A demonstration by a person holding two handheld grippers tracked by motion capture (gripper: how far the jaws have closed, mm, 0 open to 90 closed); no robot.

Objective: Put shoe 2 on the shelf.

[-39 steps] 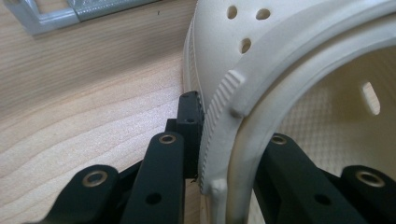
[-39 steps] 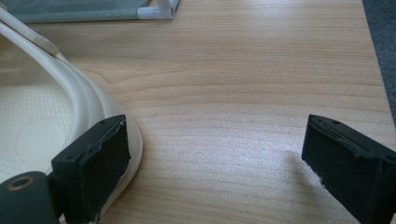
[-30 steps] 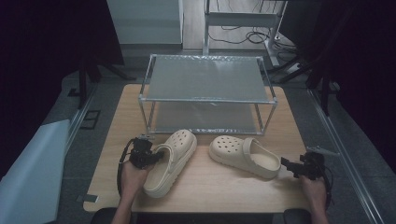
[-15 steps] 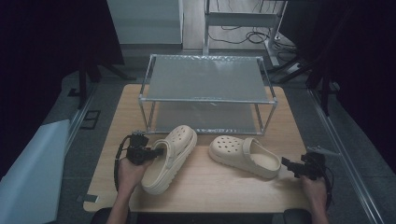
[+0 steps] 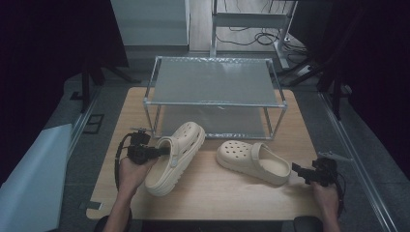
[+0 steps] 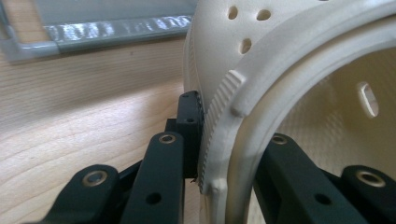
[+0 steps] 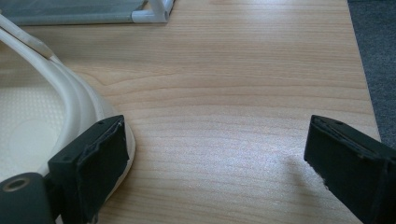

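Left tongs (image 5: 162,151) pinch the left clog's (image 5: 176,157) rim; right tongs (image 5: 300,172) gape wide beside the other clog (image 5: 254,162).

The place looks like a lab or a recording room, not a home. A plain wooden table (image 5: 203,193) stands on grey floor, dark curtains (image 5: 53,43) hang on both sides, and loose cables (image 5: 251,36) lie under a metal frame (image 5: 251,19) behind the table.
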